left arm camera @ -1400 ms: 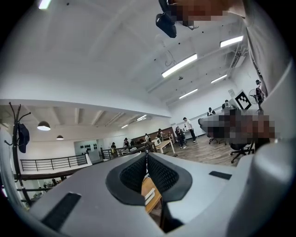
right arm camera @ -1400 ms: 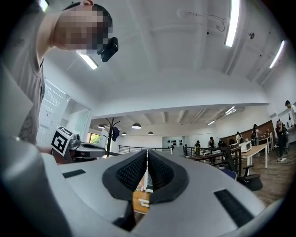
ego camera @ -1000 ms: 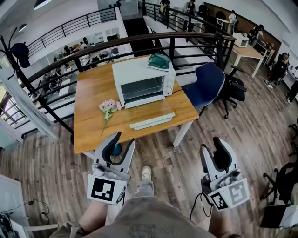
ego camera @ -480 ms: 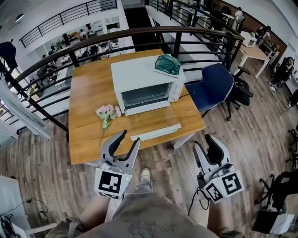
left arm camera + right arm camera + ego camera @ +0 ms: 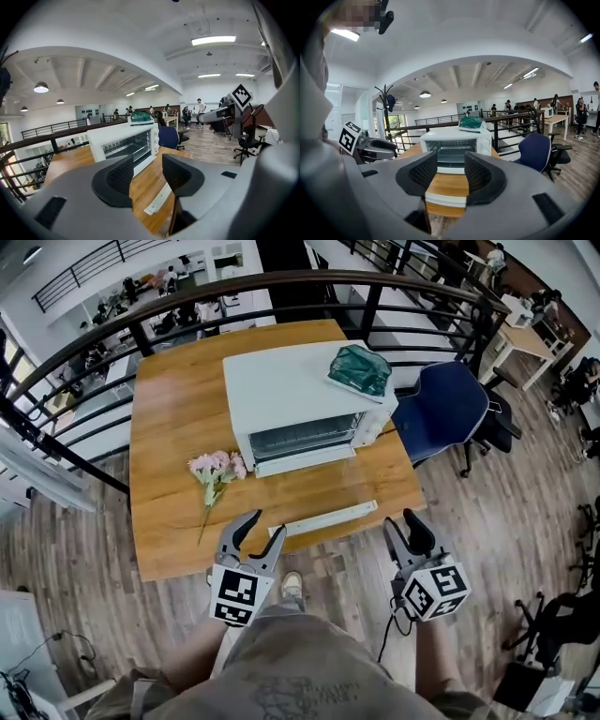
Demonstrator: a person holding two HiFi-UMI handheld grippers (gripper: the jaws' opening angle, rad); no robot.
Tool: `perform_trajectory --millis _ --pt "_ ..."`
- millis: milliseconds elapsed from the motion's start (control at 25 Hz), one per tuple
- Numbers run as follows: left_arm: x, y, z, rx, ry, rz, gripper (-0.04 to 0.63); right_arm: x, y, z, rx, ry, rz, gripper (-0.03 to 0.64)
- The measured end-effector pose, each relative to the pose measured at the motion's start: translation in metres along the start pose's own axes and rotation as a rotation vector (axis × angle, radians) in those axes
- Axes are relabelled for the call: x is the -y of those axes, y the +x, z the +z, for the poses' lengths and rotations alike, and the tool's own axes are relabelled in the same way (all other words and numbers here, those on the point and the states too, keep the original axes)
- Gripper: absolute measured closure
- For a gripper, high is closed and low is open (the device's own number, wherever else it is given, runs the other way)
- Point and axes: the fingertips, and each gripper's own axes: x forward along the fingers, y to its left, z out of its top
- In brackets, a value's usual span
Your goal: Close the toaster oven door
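On the table (image 5: 169, 427), the toaster oven (image 5: 300, 399) stands beyond the empty, opening left gripper (image 5: 265, 526) and open right gripper (image 5: 403, 523).

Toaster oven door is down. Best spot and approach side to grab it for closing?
Take the door by the white bar along its free edge, near the middle. Come from the near side of the table, one jaw above and one below. The bar lies parallel to the front of the toaster oven, farthest from the hinge, so lifting there should swing it up easily.
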Motion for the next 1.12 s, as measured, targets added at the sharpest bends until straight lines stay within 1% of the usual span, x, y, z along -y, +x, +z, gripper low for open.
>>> perform_trajectory --millis 200,360,600,680,800,960,1120 --pt "-0.007 0.029 -0.050 -0.116 -0.011 -0.020 0.390 0.026 0.039 -0.049 -0.119 0.007 -0.028 0.439" --pt "-0.013 0.042 -0.093 -0.214 -0.031 -0.010 0.382 0.041 0.060 -0.087 -0.195 0.001 -0.036 0.439" --pt "-0.001 0.059 -0.154 -0.367 -0.079 -0.016 0.360 0.066 0.081 -0.147 -0.331 0.003 -0.010 0.439" --pt "0.004 0.064 -0.172 -0.416 -0.108 -0.012 0.356 0.076 0.088 -0.166 -0.373 0.004 0.003 0.439" --pt "0.006 0.072 -0.193 -0.469 -0.143 0.030 0.351 0.090 0.098 -0.195 -0.440 0.003 0.026 0.439" --pt "0.005 0.075 -0.222 -0.543 -0.178 0.145 0.351 0.099 0.103 -0.234 -0.528 0.011 0.080 0.437" --pt "0.022 0.078 -0.248 -0.635 -0.245 0.167 0.351 0.104 0.111 -0.259 -0.577 0.003 0.137 0.437"
